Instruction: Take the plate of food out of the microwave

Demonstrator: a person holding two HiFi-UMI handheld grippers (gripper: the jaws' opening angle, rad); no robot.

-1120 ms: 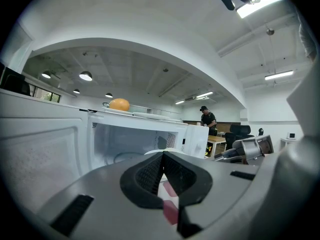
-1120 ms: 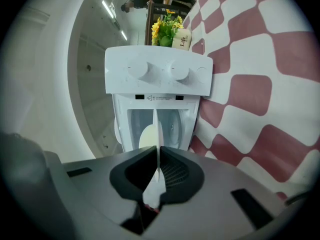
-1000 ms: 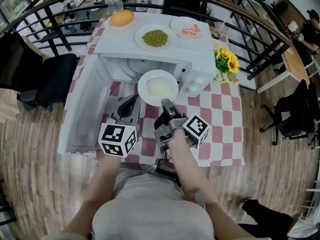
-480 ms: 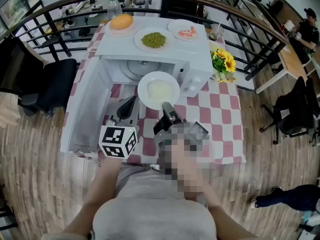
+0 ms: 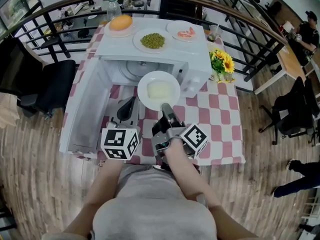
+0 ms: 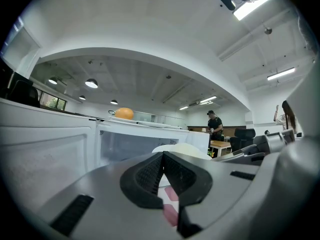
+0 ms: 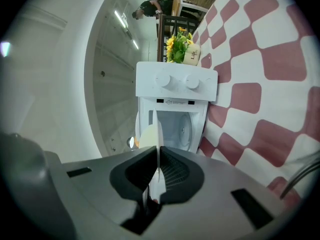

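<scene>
The right hand-held gripper (image 5: 165, 107) pinches the plate (image 5: 145, 83) of pale food (image 5: 159, 90); the left hand-held gripper (image 6: 163, 157) is closed, empty.

Grey shirt (image 5: 150, 211); left gripper (image 5: 131, 102) and right gripper (image 5: 165, 106) bear black-and-white marker cubes (image 5: 120, 144).

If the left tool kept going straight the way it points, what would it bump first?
Probably the plate, whose edge sits just ahead of its tip; missing that, the open microwave and its back wall. Depth is unclear.

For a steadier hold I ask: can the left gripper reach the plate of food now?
Probably yes: the left gripper, shut and empty, is just beside the plate of food, with nothing between them.
</scene>
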